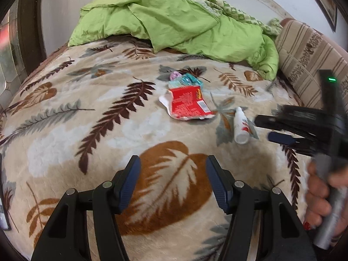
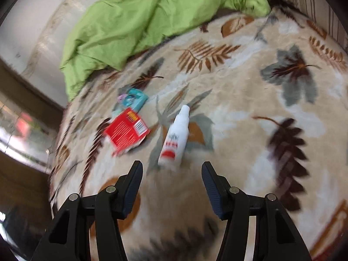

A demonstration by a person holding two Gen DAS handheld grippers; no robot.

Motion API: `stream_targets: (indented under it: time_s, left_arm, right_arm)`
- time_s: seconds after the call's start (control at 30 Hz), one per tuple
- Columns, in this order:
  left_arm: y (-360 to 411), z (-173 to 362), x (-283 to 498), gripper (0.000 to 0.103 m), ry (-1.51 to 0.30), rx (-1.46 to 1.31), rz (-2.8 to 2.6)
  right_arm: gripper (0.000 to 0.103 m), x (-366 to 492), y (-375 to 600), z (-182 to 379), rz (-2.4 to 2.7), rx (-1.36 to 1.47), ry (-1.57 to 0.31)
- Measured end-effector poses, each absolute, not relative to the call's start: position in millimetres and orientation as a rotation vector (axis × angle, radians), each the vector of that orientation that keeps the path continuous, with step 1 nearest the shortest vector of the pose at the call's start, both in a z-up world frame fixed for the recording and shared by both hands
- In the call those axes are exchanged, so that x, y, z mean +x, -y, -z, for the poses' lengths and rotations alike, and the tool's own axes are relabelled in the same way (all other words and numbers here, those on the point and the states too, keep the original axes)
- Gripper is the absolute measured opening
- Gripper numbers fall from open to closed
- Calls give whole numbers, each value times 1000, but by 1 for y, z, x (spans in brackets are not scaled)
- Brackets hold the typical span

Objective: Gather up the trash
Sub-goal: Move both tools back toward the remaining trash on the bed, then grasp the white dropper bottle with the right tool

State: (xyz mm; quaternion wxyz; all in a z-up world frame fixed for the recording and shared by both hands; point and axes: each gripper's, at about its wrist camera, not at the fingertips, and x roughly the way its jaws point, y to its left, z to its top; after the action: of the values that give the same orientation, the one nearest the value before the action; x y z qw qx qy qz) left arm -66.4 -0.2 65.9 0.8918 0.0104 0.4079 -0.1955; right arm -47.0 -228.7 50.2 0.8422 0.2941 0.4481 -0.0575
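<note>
A red wrapper [image 1: 188,104] lies on the leaf-patterned blanket [image 1: 87,119], with a teal and pink wrapper [image 1: 184,80] just behind it. A small white bottle [image 1: 240,126] lies on its side to the right. My left gripper [image 1: 173,165] is open and empty, well short of them. My right gripper [image 1: 264,128] comes in from the right, next to the bottle. In the right wrist view the right gripper [image 2: 171,169] is open and empty, with the white bottle [image 2: 175,134] just ahead between its fingers, the red wrapper [image 2: 127,130] and teal wrapper [image 2: 132,99] to the left.
A crumpled green sheet [image 1: 174,19] covers the far end of the bed. A striped cushion [image 1: 308,54] stands along the right side. A dark wooden frame and mirror [image 1: 19,43] are at the left, beyond the bed's edge.
</note>
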Motion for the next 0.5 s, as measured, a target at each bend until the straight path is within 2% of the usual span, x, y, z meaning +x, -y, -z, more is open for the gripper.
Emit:
stream_targets:
  time_s: [0.2,0.3,0.37,0.5]
  left_arm:
    - [-5,-66,-57,61,-851,11,400]
    - [3,-71,-44,61,-849,33,416]
    - [6,-75,-32,61,-845,30,421]
    - [22,-76,6,61,-858,61,470]
  right_arm:
    - [56,1,227,-23,185,603,-977]
    - [48,6,228,-9,195,606,-993]
    - [36,6,228,-12,189,576,-977]
    - [34,-2,227,-14,165,570,-959]
